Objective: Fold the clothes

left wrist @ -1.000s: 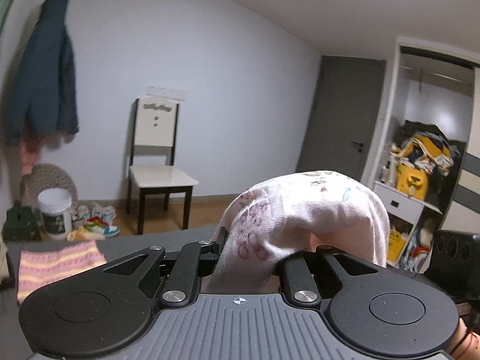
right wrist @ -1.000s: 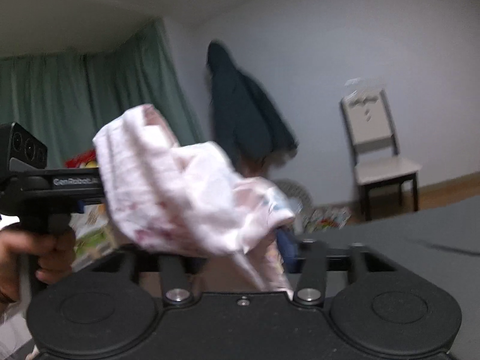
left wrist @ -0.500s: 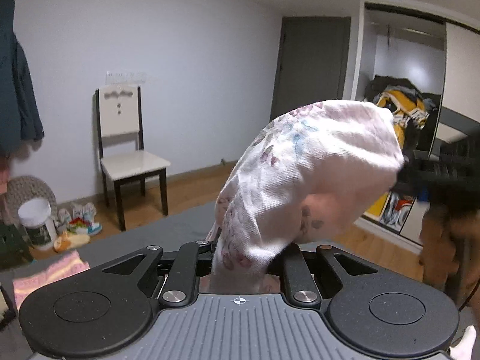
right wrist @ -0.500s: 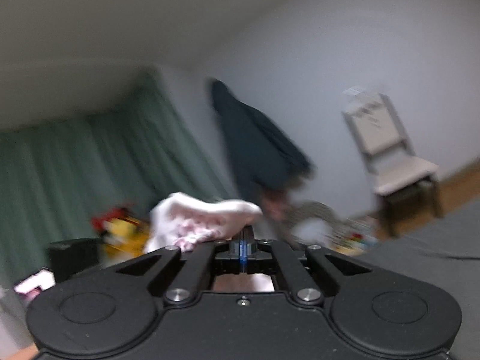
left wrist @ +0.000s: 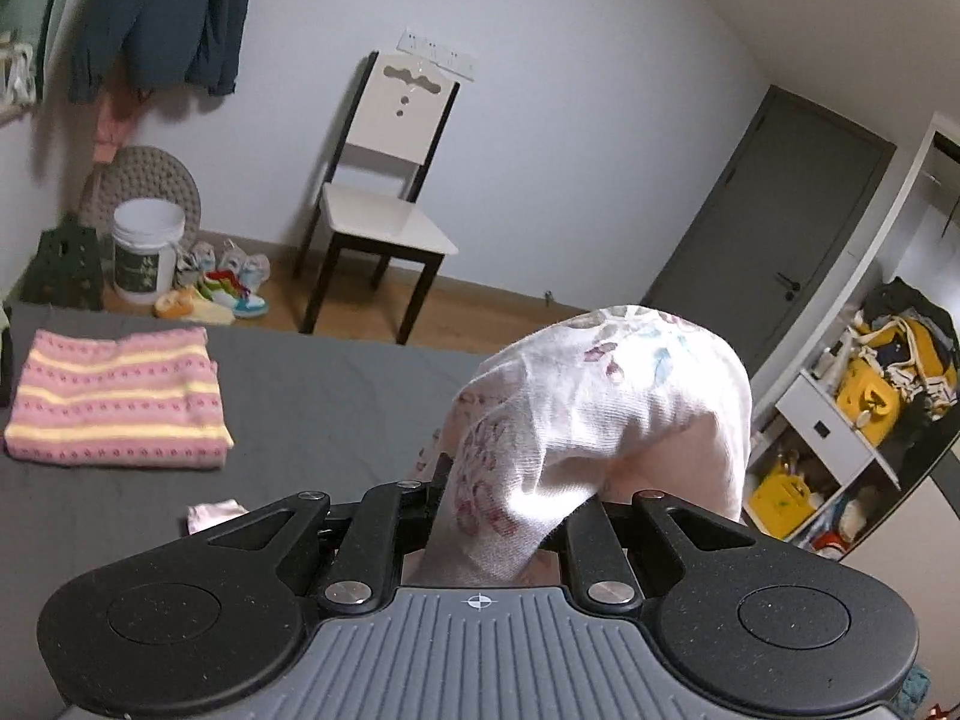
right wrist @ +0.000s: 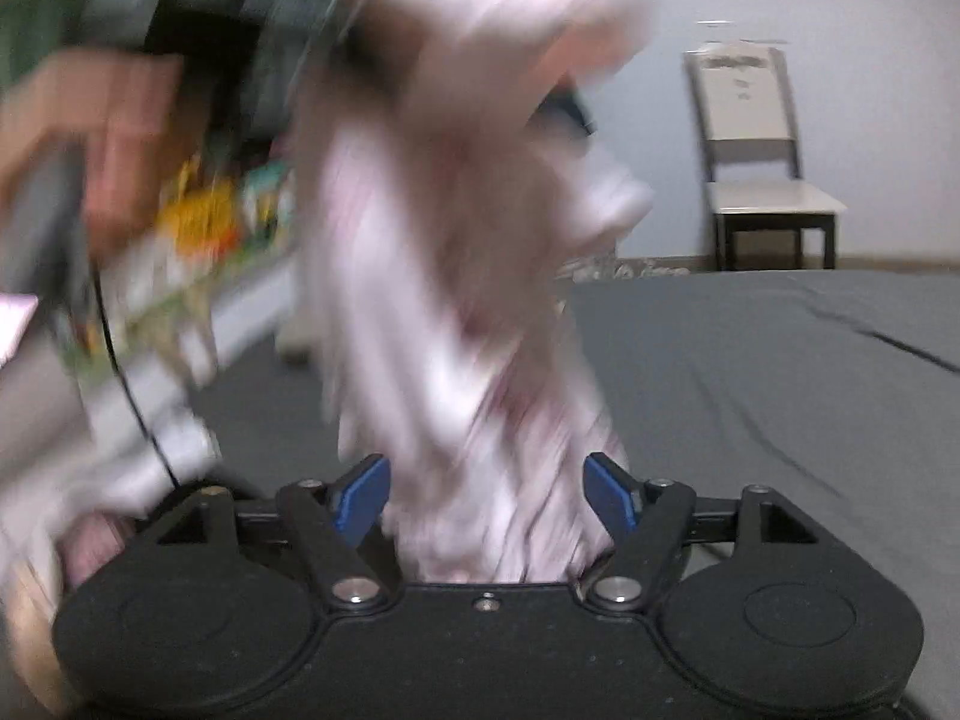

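White floral garment [left wrist: 600, 414] pinched in L claw [left wrist: 504, 516] (R claw [right wrist: 486, 498] wide apart).

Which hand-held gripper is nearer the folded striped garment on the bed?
Left, I think. The left hand-held gripper, holding the white floral garment, has the striped garment close ahead to its left. The right hand-held gripper shows no striped garment, only blurred white cloth.

White floral garment [left wrist: 600, 408] bunched upright; striped pink garment [left wrist: 117, 399] lies folded
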`<state>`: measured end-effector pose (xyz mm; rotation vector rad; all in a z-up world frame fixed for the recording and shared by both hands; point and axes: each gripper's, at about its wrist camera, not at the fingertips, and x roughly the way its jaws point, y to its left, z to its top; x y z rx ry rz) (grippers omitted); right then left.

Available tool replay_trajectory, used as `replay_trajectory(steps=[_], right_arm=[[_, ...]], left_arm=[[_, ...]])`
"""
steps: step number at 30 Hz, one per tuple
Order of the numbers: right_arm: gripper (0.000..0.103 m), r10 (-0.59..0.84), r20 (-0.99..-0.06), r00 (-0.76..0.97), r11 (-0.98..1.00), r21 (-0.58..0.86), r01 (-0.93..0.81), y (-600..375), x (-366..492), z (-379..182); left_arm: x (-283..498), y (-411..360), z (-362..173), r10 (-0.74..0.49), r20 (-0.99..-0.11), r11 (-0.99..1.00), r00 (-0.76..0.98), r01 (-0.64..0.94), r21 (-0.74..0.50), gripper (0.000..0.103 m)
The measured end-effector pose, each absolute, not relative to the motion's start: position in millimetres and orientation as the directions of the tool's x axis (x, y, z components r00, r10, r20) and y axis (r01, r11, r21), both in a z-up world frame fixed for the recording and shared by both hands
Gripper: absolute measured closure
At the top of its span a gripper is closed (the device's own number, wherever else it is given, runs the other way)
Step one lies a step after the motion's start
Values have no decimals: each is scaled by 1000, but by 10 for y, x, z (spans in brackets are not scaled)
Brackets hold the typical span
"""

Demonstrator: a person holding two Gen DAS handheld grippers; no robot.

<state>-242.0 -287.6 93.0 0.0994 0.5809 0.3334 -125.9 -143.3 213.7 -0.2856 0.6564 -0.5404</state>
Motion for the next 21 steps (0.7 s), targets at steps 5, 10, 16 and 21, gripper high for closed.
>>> replay_trajectory(steps=[5,10,16,21], right_arm=[[22,195,-528,827,966,-43,-255,-2258,-2384,656],[80,252,-497,830,965,60,-256,-2385,-2329,774],[91,359,-434,826,923,297,-245,-2842,-2353,927],[93,422,-291,859,852,452,-265,-3318,-2581,1268]], left_arm=[[-1337,-1475,2382,-575,-467,810,672,390,-437,88],[-1447,-1473,2548,-593,-418,793,688,411,-449,88],[-1349,-1365,2635,-556,-409,812,724,367,-453,88],[-1195,-1185,2555,-491,-439,846,752,293,-445,89]])
